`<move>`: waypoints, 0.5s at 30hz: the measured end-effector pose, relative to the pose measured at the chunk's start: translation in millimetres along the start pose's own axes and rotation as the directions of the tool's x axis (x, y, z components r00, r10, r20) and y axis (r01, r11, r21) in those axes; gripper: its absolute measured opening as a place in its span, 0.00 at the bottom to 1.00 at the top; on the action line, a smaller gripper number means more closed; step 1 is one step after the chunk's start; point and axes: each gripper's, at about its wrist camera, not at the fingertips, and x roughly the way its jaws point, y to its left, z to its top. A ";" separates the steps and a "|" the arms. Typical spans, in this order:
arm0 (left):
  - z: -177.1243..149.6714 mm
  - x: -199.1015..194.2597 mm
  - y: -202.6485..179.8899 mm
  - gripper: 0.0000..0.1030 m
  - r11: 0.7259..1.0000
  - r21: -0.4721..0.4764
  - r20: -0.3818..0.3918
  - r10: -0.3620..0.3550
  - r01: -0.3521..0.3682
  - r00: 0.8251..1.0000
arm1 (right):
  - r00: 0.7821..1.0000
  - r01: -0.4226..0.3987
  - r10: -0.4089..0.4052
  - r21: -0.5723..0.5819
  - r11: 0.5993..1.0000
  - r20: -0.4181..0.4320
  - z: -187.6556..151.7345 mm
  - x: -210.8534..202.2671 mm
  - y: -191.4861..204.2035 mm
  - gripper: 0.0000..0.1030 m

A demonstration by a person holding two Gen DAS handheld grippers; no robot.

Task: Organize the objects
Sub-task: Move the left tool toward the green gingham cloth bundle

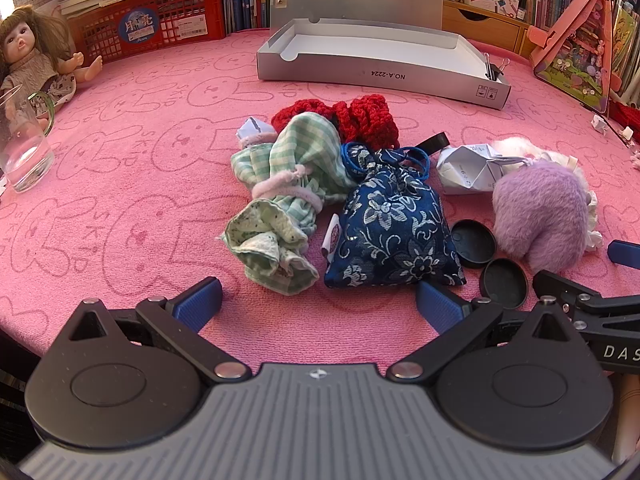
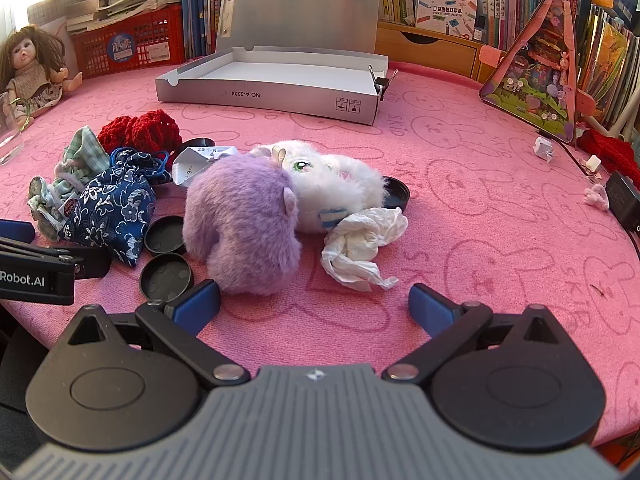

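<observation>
Both tools are empty. The left hand-held gripper (image 1: 318, 300) has its blue fingers spread wide apart over the pink counter (image 1: 120, 200), with nothing between them. The right hand-held gripper (image 2: 314, 302) is spread wide too and holds nothing.

The things to tidy lie in a pile in the middle of the counter. The open grey box (image 1: 384, 68) sits behind the pile, well apart from it, and looks empty.

Things could go wrong here. The blue flower pouch (image 1: 394, 224) touches the green checked cloth (image 1: 288, 184), and blue hair ties (image 1: 354, 160) rest at its neck. A grab at the pouch may drag those along. The two black lids (image 1: 504, 278) are flat and low, so the fingers may slide over them. The purple fluffy toy (image 2: 242, 224) leans on the white fluffy toy (image 2: 332, 184), so lifting one may roll the other. The crumpled tissue (image 2: 362, 244) is light and may snag.

The right view shows the white toy's face, the tissue and a third black lid (image 2: 398, 192) behind the toys. The left view mostly hides these behind the purple toy. The left view shows the green cloth, the red knitted thing (image 1: 360, 114) and a glass cup (image 1: 24, 152) more clearly.
</observation>
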 end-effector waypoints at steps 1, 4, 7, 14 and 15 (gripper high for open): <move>0.0 0.0 0.0 1.00 1.000 0.000 0.000 0.000 0.000 1.000 | 1.000 0.000 0.000 0.000 1.000 0.000 0.0 0.1 0.0 1.00; 0.0 0.0 -0.1 1.00 1.000 0.000 0.000 0.000 0.000 1.000 | 1.000 0.000 0.000 0.000 1.000 0.000 -0.2 0.1 0.1 1.00; 0.1 0.0 -0.1 1.00 1.000 0.000 0.000 0.000 0.000 1.000 | 1.000 0.001 -0.001 0.001 1.000 0.001 -0.1 -0.5 0.5 1.00; 0.0 0.0 -0.1 1.00 1.000 0.000 -0.002 0.000 0.000 1.000 | 1.000 0.001 -0.001 0.005 1.000 0.002 0.1 0.0 0.1 1.00; -1.5 -1.4 1.1 1.00 1.000 0.001 -0.003 0.000 0.000 1.000 | 1.000 0.001 -0.001 0.008 1.000 0.004 -0.7 0.1 0.3 1.00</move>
